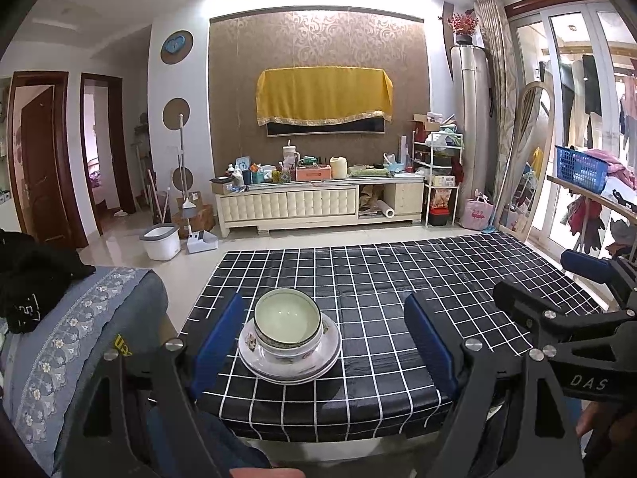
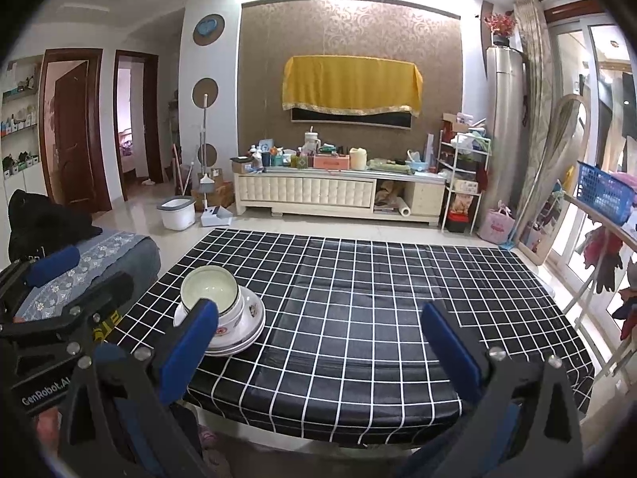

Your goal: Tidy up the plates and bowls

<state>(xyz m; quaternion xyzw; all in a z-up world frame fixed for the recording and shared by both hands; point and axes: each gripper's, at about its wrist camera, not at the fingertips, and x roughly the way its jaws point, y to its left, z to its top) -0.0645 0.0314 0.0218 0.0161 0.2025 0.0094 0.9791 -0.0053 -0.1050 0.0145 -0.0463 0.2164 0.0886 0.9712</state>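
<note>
Item: bowl (image 1: 287, 324) nested on plates (image 1: 289, 362), table's (image 1: 398, 279) seven-o'clock corner. Left gripper (image 1: 322, 342) and right gripper (image 2: 322, 342): both spread, empty. We risk toppling it by clipping the rim.

I count one bowl (image 1: 287, 320) nested on a stack of what looks like three plates (image 1: 290, 362) on the table (image 1: 398, 279), plus two grippers, mine left (image 1: 324, 342) and right (image 2: 330, 342).

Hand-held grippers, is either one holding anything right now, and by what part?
Nothing is held. Left hand-held gripper and right hand-held gripper are open; the bowl sits on stacked plates.
</note>
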